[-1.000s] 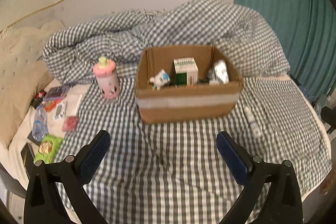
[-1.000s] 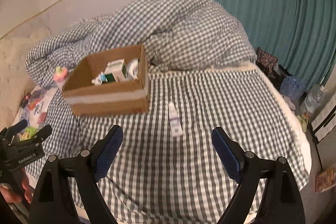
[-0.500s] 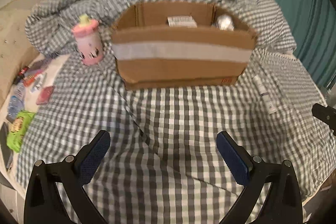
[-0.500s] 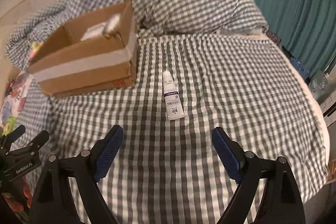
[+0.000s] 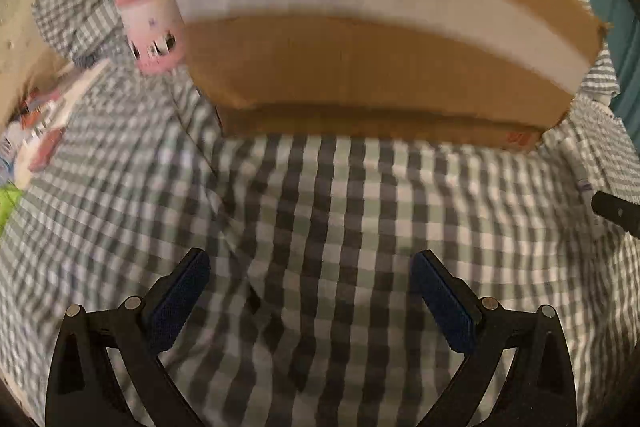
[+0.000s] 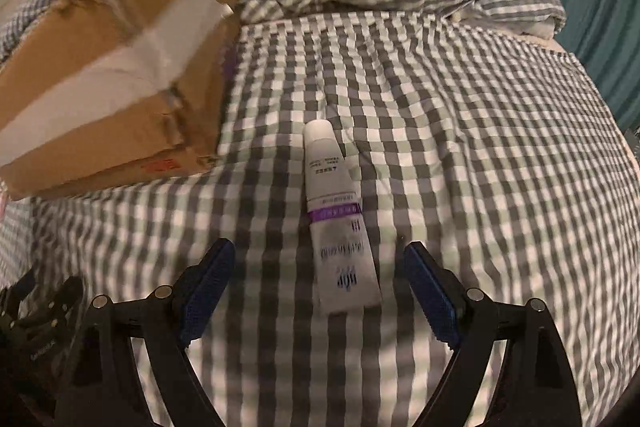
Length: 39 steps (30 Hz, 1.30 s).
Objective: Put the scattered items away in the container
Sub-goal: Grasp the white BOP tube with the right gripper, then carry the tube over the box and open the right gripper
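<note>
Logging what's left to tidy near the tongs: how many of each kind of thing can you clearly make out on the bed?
Cardboard box: 1
White tube: 1
Pink bottle: 1
Total: 3, plus blurred packets at the left edge that cannot be counted.

checked bed (image 6: 460,131) carries cardboard box (image 5: 376,39), white tube (image 6: 338,223), pink bottle (image 5: 151,23).
</note>
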Tool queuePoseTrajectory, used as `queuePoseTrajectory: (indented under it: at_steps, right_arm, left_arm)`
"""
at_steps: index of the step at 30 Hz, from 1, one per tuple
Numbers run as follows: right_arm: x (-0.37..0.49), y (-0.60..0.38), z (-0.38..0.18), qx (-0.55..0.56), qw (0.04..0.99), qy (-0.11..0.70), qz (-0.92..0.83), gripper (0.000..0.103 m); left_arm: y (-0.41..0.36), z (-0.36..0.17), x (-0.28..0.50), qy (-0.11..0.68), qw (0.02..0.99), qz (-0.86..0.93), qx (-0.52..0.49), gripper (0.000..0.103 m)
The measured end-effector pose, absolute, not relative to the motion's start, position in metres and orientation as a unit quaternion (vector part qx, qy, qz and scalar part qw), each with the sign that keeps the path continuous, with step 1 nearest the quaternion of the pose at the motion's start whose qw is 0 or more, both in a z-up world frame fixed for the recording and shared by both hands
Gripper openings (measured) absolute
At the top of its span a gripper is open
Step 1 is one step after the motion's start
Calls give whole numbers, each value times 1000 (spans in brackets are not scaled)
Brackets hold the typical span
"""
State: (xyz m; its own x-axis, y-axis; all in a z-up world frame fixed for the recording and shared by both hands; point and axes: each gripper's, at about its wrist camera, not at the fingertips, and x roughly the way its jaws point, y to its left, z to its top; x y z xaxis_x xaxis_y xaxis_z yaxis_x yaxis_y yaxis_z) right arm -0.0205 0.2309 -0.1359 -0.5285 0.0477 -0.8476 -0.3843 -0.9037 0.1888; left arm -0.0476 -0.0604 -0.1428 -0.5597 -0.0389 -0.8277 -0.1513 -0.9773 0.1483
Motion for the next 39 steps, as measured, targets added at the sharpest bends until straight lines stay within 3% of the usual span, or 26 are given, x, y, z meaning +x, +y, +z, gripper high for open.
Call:
queuePoseTrajectory:
  at_steps: [9, 10, 12, 13, 28, 39]
  right_arm:
    - [-30, 230, -147, -471, 149, 158, 855, 86]
    - [-29, 230, -147, -470, 150, 159, 855, 79]
    - [-29, 231, -143, -469, 153, 158, 855, 52]
    - [-28, 230, -141, -469, 154, 154, 856, 31]
    - [29, 183, -85, -462, 95, 182, 863, 30]
    - [58, 145, -19, -431, 64, 182, 881, 30]
  left_arm:
    - [-57, -149, -44, 96, 32, 886, -452, 103]
    - [-57, -148, -44, 97, 32, 886, -452, 103]
    - [-57, -149, -44, 97, 32, 886, -452, 103]
    - [-57, -148, -43, 97, 32, 886, -452, 103]
    - [-53, -136, -25, 93, 43, 869, -484, 103]
    - [-66, -82, -16, 94, 41, 882, -460, 103]
